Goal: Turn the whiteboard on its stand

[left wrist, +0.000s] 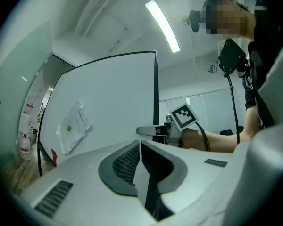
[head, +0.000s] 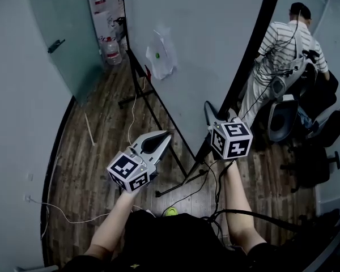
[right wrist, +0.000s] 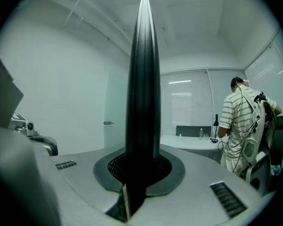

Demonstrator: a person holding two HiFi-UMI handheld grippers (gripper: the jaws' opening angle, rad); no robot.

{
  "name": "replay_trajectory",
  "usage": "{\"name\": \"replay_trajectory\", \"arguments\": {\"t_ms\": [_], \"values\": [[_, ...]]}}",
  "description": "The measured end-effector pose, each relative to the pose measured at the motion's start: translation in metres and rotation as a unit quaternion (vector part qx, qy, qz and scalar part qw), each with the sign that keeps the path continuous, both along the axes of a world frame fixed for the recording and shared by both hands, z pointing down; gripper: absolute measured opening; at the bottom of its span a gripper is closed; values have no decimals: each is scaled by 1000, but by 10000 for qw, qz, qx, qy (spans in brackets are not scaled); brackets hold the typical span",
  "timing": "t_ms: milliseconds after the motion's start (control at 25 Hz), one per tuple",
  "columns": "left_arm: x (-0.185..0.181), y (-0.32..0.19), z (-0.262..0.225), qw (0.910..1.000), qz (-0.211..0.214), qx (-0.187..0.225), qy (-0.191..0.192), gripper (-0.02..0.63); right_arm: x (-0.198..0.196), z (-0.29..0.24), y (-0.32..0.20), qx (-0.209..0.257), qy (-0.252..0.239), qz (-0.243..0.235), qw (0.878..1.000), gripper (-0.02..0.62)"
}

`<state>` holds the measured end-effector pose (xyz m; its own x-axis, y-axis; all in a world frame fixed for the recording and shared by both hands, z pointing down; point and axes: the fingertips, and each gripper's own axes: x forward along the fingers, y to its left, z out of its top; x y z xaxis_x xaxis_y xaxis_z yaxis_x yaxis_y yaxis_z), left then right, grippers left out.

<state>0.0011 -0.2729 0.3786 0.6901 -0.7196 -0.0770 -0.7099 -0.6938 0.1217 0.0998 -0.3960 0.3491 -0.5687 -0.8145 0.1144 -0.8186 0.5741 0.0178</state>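
The whiteboard [head: 204, 50] stands on its black stand [head: 158, 118], its white face toward me and its black frame edge at the right. My right gripper [head: 215, 122] is shut on that edge; in the right gripper view the black frame [right wrist: 144, 79] rises straight up between the jaws [right wrist: 142, 173]. My left gripper [head: 167, 135] hovers just left of the board's lower part, shut, holding nothing and apart from the board. In the left gripper view its jaws [left wrist: 140, 147] point at the whiteboard [left wrist: 113, 102], with the right gripper [left wrist: 153, 131] on the edge beyond.
A plastic sleeve with paper [head: 161, 54] hangs on the board's face. A person in a striped shirt [head: 289, 44] stands behind the board beside office chairs [head: 283, 118]. Water bottles [head: 110, 50] sit by a glass door [head: 62, 38]. Cables [head: 73, 217] trail over the wood floor.
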Motion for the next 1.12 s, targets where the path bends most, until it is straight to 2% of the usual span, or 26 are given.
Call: {"name": "replay_trajectory", "arguments": {"t_ms": [440,1120], "values": [[40,-1,-2,9994,339,13,18,12,55,-1,53,-40,17,3,10000,54],[31,-18,-10,9990,446,-73,69,12,67,-15,84,-30,34,13,10000,54]]}}
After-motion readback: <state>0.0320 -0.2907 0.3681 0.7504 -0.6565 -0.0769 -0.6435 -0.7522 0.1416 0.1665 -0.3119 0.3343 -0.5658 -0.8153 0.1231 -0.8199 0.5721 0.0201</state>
